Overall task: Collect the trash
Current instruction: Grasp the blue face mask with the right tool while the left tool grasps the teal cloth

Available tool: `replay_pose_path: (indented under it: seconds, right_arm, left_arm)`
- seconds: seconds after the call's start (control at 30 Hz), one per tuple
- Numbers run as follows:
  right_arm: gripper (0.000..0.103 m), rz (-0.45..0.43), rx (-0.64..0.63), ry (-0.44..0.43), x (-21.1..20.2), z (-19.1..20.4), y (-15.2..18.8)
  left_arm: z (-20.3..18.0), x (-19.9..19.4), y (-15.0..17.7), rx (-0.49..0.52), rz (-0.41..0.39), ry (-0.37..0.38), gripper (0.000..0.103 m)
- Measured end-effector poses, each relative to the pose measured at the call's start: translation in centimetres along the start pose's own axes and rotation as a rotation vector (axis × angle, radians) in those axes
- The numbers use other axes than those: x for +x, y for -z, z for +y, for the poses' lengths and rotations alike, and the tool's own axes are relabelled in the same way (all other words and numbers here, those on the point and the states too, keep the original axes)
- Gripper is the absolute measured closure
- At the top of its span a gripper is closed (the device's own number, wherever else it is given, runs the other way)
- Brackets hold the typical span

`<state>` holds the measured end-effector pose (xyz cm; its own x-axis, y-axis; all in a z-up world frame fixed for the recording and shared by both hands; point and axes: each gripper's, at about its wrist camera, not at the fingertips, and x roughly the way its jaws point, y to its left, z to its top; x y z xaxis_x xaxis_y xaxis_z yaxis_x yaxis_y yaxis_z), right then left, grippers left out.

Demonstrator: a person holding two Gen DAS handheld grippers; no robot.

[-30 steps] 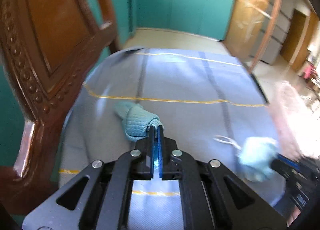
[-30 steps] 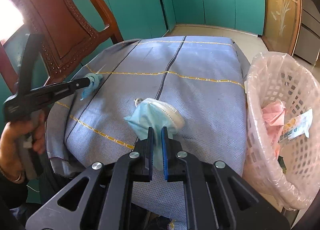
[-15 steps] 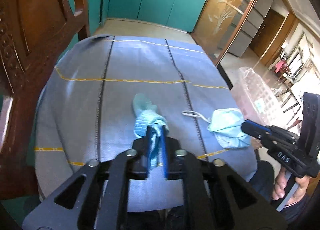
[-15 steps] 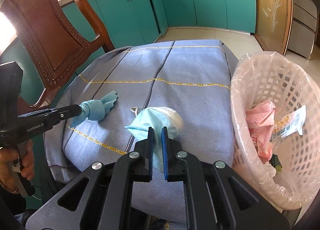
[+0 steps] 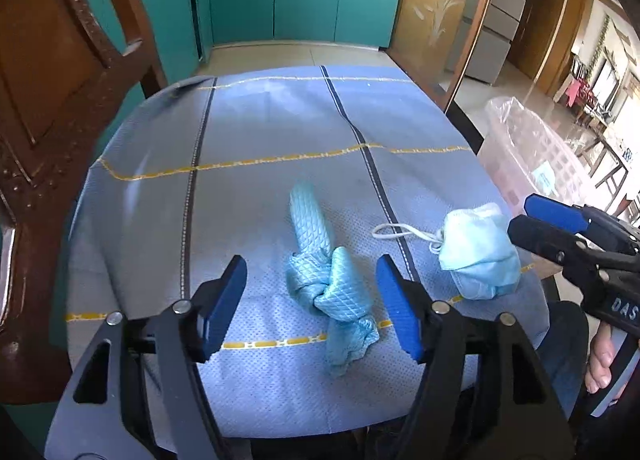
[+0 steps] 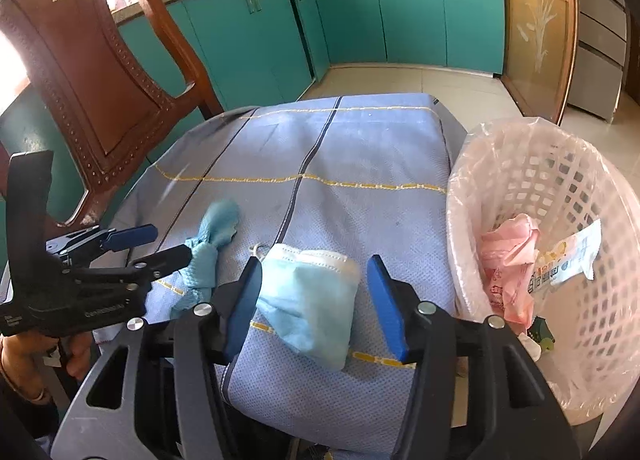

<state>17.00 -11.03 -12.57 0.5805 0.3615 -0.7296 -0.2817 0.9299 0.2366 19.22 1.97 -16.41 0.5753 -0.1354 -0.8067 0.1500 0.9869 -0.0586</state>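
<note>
Fingers of both grippers spread apart: left gripper (image 5: 312, 300) straddles a knotted quilted cloth (image 5: 328, 284); right gripper (image 6: 316, 300) a crumpled paper mask (image 6: 312, 296).

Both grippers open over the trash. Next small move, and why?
Probably close the right gripper on the face mask: it lies on the cloth between the open jaws, and the basket stands just to its right. The left gripper likewise straddles the knotted glove.

Basket (image 5: 532, 164) blurred, washed out in left view, contents unreadable; in right view basket (image 6: 600, 260) cut by frame edge, wrapper (image 6: 568, 256) print too small; chair (image 6: 80, 72) cropped left; cloth (image 6: 200, 260) partly behind left gripper (image 6: 168, 246)
</note>
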Motion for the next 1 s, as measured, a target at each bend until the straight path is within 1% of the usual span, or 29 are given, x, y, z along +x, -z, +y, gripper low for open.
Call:
replay_pose_path:
  seconds: [0.1,0.2,0.27,0.3,0.37,0.53,0.6,0.73,0.87,0.9,1.0]
  right_arm:
    - [0.048,0.016,-0.015,0.007,0.8,0.6,0.3]
    - [0.042,0.021,-0.022,0.017,0.9,0.9,0.5]
    - [0.037,0.020,-0.024,0.023,0.9,0.9,0.6]
    - [0.036,0.020,-0.024,0.027,0.9,0.8,0.6]
    - [0.034,0.021,-0.018,0.036,0.9,0.6,0.7]
    - [0.031,0.029,0.007,0.042,1.1,-0.2,0.8]
    - [0.030,0.032,0.010,0.045,1.2,-0.3,0.8]
    - [0.026,0.035,0.013,0.050,1.4,-0.3,0.9]
    - [0.026,0.044,0.024,0.053,1.8,-0.4,1.0]
    - [0.026,0.045,0.027,0.053,1.8,-0.4,1.1]
    - [0.026,0.043,0.032,0.053,1.7,-0.5,1.1]
  left_arm:
    - [-0.1,0.7,-0.3,-0.010,0.019,0.003,0.035]
    - [-0.4,1.3,-0.5,-0.016,0.029,-0.032,0.035]
    - [-0.4,1.8,-0.5,-0.019,0.038,-0.045,0.039]
    - [-0.4,1.9,-0.5,-0.019,0.041,-0.048,0.041]
    - [-0.5,2.1,-0.4,-0.015,0.045,-0.057,0.047]
    - [-0.8,2.4,-0.1,-0.006,0.048,-0.052,0.053]
    - [-1.1,2.5,-0.1,0.009,0.049,-0.056,0.054]
    - [-1.2,2.5,0.1,0.006,0.054,-0.051,0.054]
    - [-1.7,3.0,0.2,0.005,0.075,-0.047,0.054]
    - [-2.0,3.2,0.3,0.014,0.082,-0.057,0.054]
    - [-2.1,3.3,0.5,0.020,0.077,-0.067,0.059]
